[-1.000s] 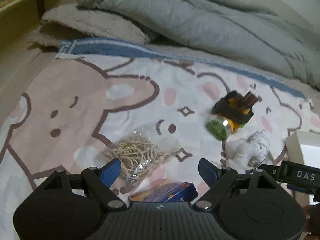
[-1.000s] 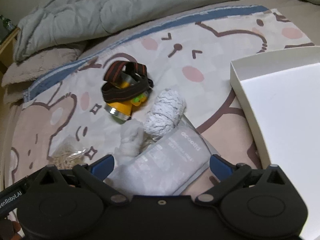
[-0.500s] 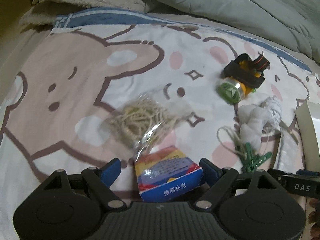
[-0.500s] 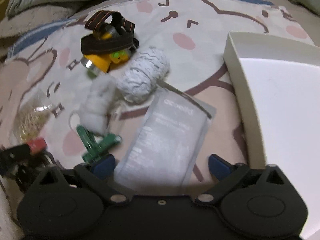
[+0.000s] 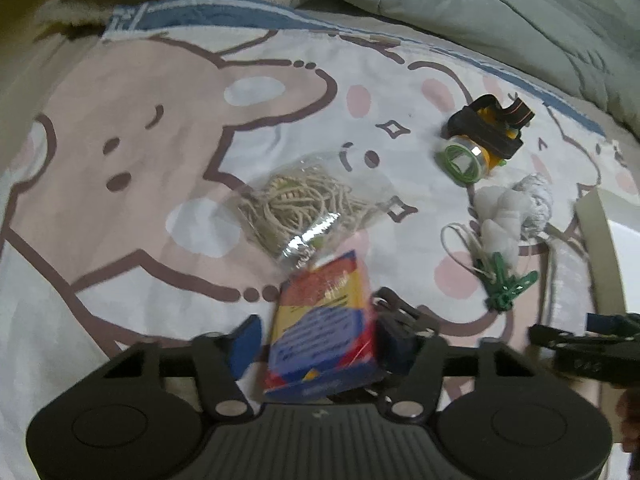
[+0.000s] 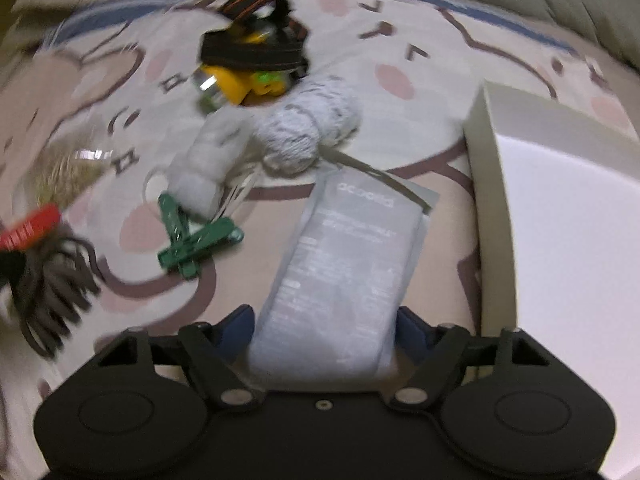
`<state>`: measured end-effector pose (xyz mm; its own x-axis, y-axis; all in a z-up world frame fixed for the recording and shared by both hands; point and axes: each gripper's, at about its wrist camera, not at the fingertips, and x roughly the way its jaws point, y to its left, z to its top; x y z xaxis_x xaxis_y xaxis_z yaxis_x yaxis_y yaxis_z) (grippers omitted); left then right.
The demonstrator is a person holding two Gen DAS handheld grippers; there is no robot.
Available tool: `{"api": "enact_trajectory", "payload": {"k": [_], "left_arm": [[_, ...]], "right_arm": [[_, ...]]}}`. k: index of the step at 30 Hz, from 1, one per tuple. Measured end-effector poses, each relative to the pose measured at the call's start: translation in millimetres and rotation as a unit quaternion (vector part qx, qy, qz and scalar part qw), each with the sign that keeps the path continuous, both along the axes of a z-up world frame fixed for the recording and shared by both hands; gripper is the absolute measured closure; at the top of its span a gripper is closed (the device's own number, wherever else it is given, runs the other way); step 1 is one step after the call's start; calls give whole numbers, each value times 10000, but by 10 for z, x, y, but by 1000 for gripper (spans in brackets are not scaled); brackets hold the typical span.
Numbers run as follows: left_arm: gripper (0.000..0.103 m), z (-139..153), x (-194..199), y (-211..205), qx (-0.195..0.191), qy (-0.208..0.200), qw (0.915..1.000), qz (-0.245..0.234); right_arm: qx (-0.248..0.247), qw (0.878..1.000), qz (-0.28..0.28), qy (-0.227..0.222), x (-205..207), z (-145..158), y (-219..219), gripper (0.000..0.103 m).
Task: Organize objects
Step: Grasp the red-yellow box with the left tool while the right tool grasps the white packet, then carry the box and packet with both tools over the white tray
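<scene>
In the left wrist view my left gripper (image 5: 318, 342) has its fingers close on either side of a blue, red and yellow card box (image 5: 324, 332); the right pad touches it and a small gap shows at the left pad. In the right wrist view my right gripper (image 6: 326, 330) has its fingers against both sides of a grey foil packet (image 6: 344, 268) lying on the bed. A white open box (image 6: 560, 216) stands to the right of the packet.
On the cartoon bedsheet (image 5: 120, 128) lie a bag of rubber bands (image 5: 308, 204), a yellow headlamp (image 5: 484, 140), white rolled cloths (image 5: 512, 208), green clothes pegs (image 5: 504, 284) and black hair ties (image 6: 52, 284). A grey quilt (image 5: 480, 8) is heaped behind.
Both grippers moved forward and narrowed. The card box now sits between my left fingers and the foil packet between my right fingers.
</scene>
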<state>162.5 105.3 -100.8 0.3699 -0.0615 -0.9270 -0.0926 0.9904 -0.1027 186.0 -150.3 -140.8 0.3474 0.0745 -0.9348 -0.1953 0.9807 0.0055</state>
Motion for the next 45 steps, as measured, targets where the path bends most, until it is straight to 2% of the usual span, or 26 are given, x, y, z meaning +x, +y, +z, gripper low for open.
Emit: {"api": "enact_trajectory", "payload": {"k": [4,7,10,12,16,21,24,25,27,33,38,41,43,45], "left_arm": [[62,-15,-52,48,-191,77,9998,-7],[63,-13,-112,100,-295,46,9996,-29],[71,-11,-168,137,-301,71,9995,-106],[73,-31,-209,137,-157,123,9997,-167],[77,-102,-273,131,398,179,9986,-298],[78,-83,-281,204,310,109,9994,-133],[77,-82,-259,181,325,91,9994,-124],[77,-80,-252,177,328,79,9994,-114],[77,-72,-233,168,364,42,9993,-80],[76,-58,-181,220,271,63,9995,138],[78,-59,-173,213,321,80,9994,115],[81,-43,-186,191,367,49,9993,73],[82,-16,-203,162,429,11,9991,57],[83,19,-224,140,470,-30,9989,54]], "right_arm": [[-57,9993,364,-49,-71,12,13,32],[-40,9978,660,0,-159,13,19,35],[-41,9953,970,25,-300,19,42,36],[-18,9938,1110,64,-388,18,46,37],[36,9905,1368,123,-595,39,60,38],[112,9852,1694,232,-829,76,74,38],[314,9869,1544,337,-857,103,39,32],[412,9882,1430,358,-855,111,14,24],[582,9912,1125,378,-818,120,-31,20],[696,9961,181,518,-680,33,-113,19],[483,9971,86,580,-714,-34,-27,18],[349,9976,219,560,-745,-41,49,27],[335,9976,362,488,-756,-22,91,41],[369,9974,453,422,-743,7,114,47]]}}
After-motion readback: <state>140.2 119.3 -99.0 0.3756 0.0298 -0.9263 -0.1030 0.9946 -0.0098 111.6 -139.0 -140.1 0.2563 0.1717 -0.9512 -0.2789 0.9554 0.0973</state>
